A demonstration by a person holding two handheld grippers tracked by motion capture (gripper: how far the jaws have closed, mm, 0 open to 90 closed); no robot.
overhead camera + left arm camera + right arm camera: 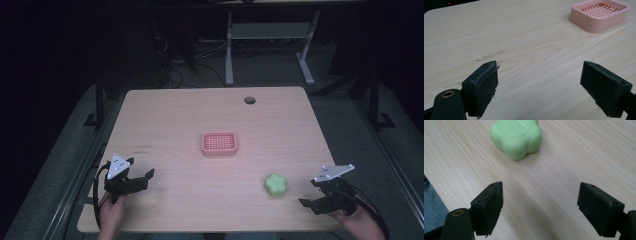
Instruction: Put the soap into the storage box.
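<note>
A pale green flower-shaped soap [276, 184] lies on the wooden table [170, 115] at the front right, seen close up as the green soap [516, 137] in the right gripper view. A pink slotted soap dish [219, 143] sits near the table's middle; the same pink dish [599, 13] is at the upper right of the left gripper view. My right gripper [309, 201] rests open just right of the soap, jaws wide apart and empty [540, 208]. My left gripper [141, 171] is open at the front left, nothing between its jaws [540, 87].
A round cable hole [249, 100] is at the table's far edge. Beyond the table stand a grey desk frame [270, 35] and cables on a dark floor. The table's near edge runs just below both hands.
</note>
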